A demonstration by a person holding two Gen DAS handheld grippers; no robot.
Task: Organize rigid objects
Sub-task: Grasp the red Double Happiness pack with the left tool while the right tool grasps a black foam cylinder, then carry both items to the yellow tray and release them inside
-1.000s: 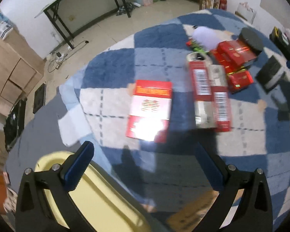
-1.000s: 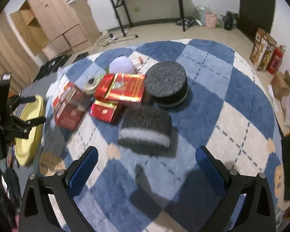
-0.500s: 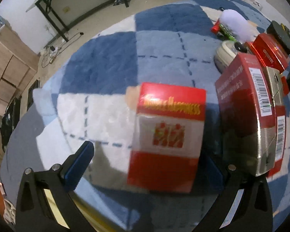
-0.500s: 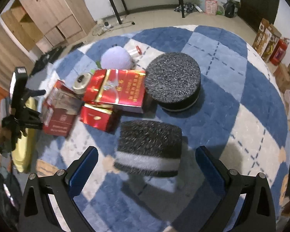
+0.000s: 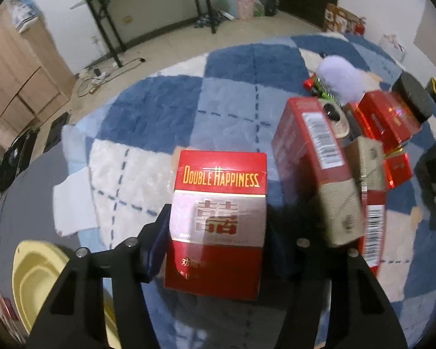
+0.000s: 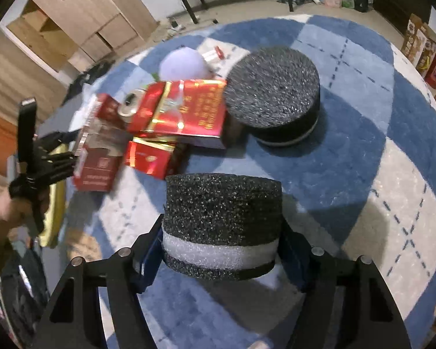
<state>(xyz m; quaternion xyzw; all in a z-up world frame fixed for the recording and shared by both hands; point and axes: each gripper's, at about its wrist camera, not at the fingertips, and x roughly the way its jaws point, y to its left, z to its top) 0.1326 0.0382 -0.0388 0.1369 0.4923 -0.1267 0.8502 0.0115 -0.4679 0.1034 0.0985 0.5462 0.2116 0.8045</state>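
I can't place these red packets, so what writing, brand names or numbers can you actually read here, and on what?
"DOUBLE HAPPINESS": gold letters on the red box between the left gripper's closing jaws.
A large red double-happiness character on that box's silver band.
Barcodes and digits on the upright red carton: too blurred.
Gold print on the flat red packet: too small.

Both grippers point steeply down: left gripper (image 5: 218, 250) jaws closing around a red box, right gripper (image 6: 221, 247) jaws closing around a foam block.
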